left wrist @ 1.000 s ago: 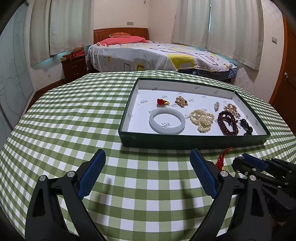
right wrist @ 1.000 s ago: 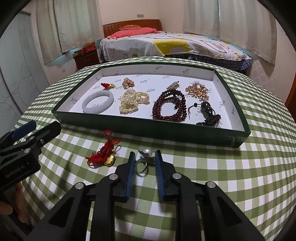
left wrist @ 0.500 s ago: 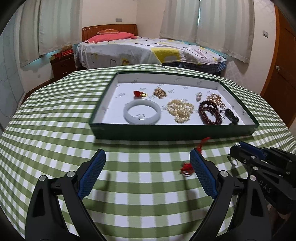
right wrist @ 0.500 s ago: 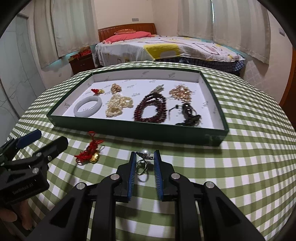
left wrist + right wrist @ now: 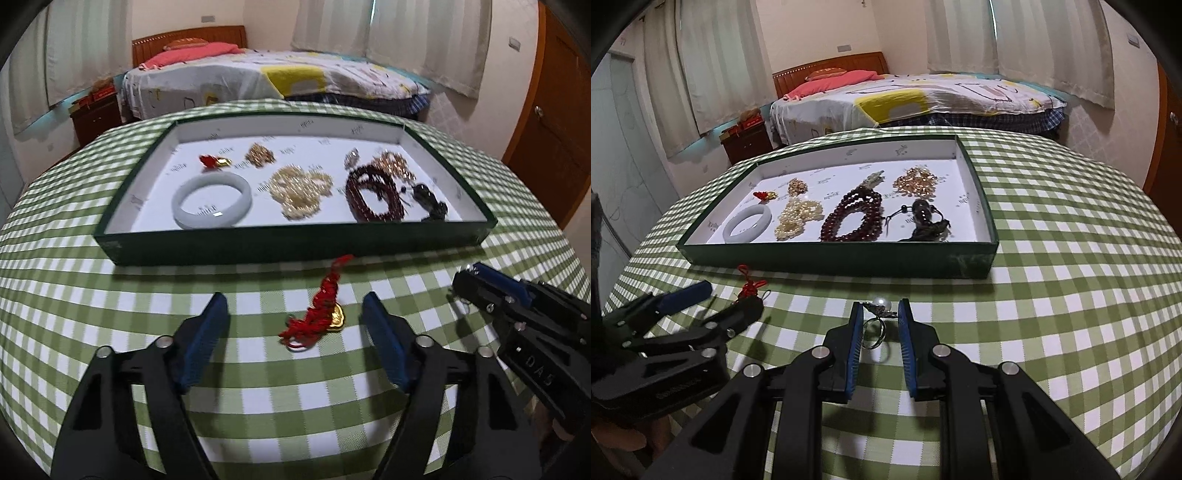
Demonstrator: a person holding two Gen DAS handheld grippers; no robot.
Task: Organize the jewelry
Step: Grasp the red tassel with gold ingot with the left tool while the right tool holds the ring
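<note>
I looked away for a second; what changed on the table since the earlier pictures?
The left gripper swung over to the red knot charm, which now lies between its jaws; they have just been closing, not yet gripping. The right gripper stays clamped on the pearl ring. The tray is unchanged.

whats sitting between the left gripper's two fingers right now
The red knotted charm with a gold piece lies on the checked tablecloth between the left gripper's closing fingers, untouched by either. The left wrist view shows it.
</note>
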